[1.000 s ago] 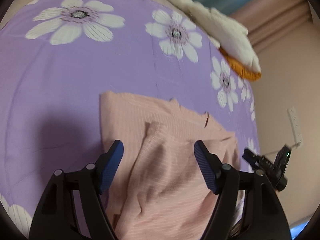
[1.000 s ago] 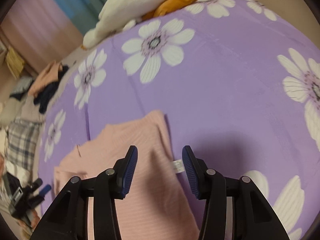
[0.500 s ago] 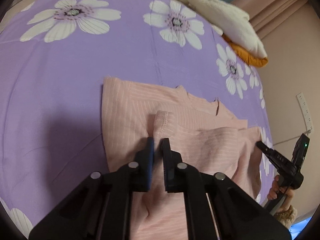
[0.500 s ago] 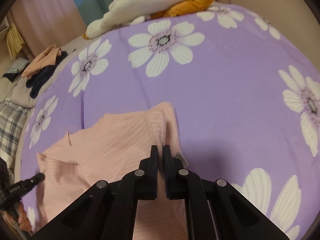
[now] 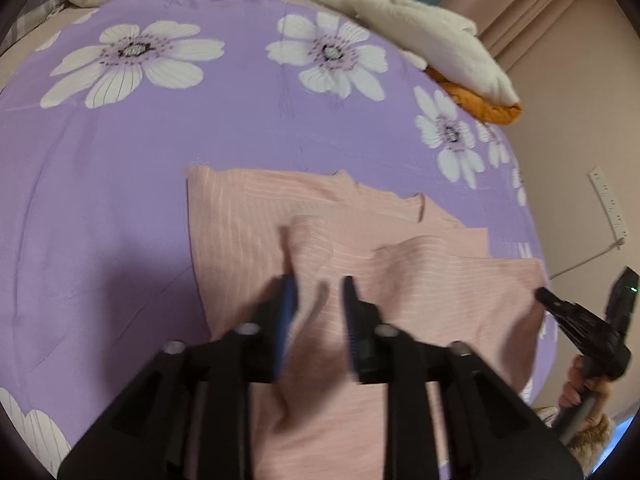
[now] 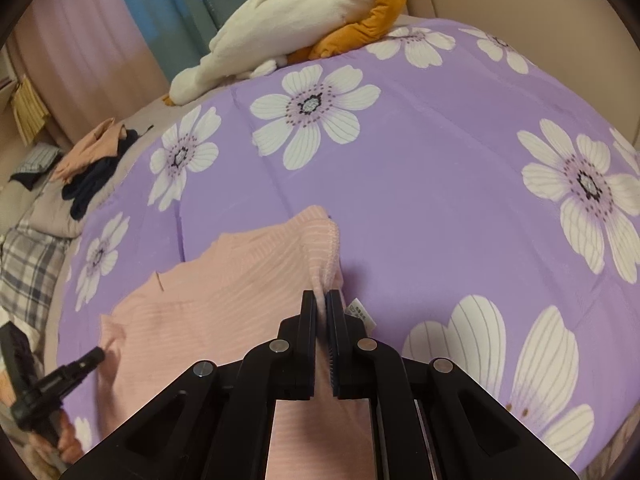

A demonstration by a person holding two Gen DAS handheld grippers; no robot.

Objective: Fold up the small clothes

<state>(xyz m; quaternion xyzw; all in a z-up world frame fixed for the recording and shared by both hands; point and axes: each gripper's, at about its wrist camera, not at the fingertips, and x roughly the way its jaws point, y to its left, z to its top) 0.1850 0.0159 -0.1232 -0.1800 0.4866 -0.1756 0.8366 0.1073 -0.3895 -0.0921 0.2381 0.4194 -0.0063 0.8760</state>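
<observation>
Since a second ago both hand-held grippers pinched the pink top (image 5: pixel 360 280) lying on the bed (image 5: pixel 120 200). Now the left hand-held gripper (image 5: pixel 318 300) is opening, fabric loose between its jaws; the right hand-held gripper (image 6: pixel 321 300) pinches the hem. Best carry that hem across evenly, keeping the edge taut.

You work on a smooth, matt purple cloth sheet (image 6: pixel 440 184) with printed flowers. The pink garment (image 5: pixel 256 240) is ribbed knit, matt. Your grippers' frames look like matt black plastic with dull metal pins; the pads (image 5: pixel 286 312) are ridged blue.
</observation>
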